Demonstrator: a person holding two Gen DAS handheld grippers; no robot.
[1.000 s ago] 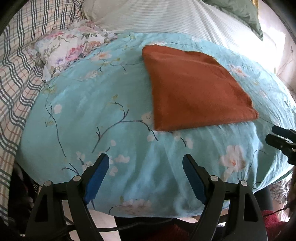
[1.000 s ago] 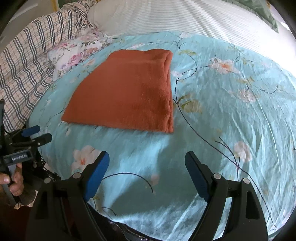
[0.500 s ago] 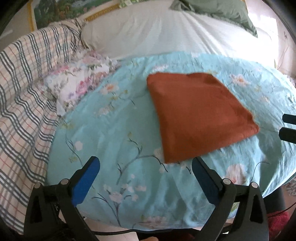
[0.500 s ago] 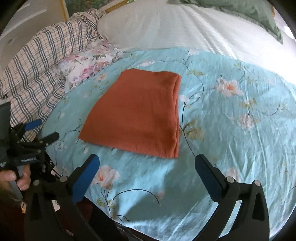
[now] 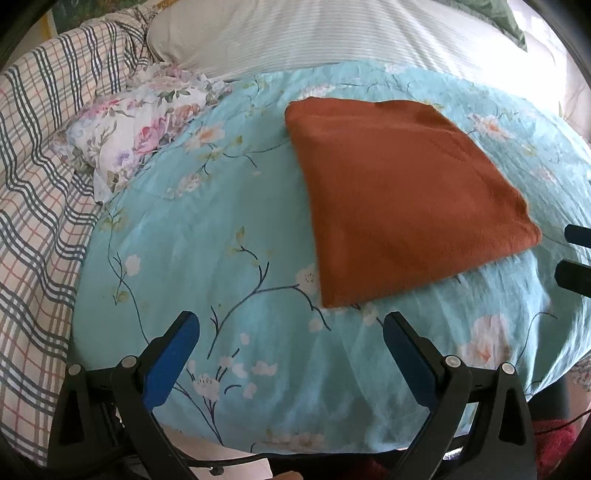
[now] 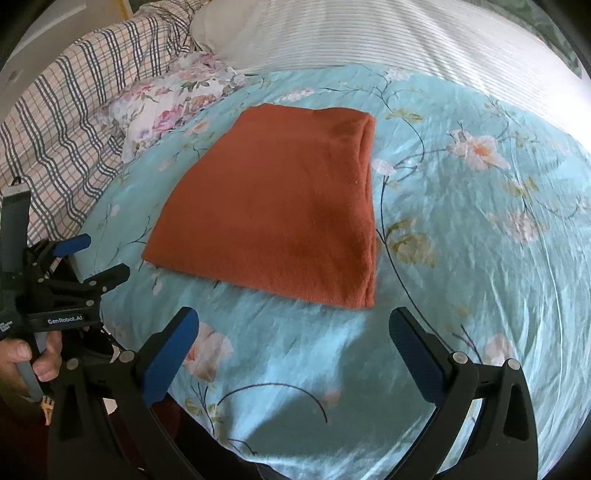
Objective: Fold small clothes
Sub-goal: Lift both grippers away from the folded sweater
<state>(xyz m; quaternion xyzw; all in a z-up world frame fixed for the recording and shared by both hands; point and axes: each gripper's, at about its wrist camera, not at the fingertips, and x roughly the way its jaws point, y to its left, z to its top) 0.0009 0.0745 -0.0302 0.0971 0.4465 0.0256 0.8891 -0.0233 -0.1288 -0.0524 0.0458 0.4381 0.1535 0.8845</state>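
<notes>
A rust-orange cloth [image 5: 402, 192] lies folded flat on the light blue floral sheet [image 5: 221, 240]; it also shows in the right wrist view [image 6: 280, 206]. My left gripper [image 5: 291, 332] is open and empty, hovering near the sheet's front edge, short of the cloth's near corner. My right gripper [image 6: 293, 328] is open and empty, just short of the cloth's near edge. The left gripper also shows at the left of the right wrist view [image 6: 99, 258], open. The right gripper's fingertips [image 5: 576, 236] show at the right edge of the left wrist view.
A floral pillowcase [image 5: 136, 125] lies bunched at the sheet's far left. A plaid blanket [image 5: 33, 184] covers the left side. A white striped pillow [image 5: 332, 33] lies behind. A green pillow [image 5: 509, 18] is at the far right.
Both grippers have drawn back and up from the cloth over the last second, then eased slightly closer. The cloth has not moved. Both grippers stay open.
</notes>
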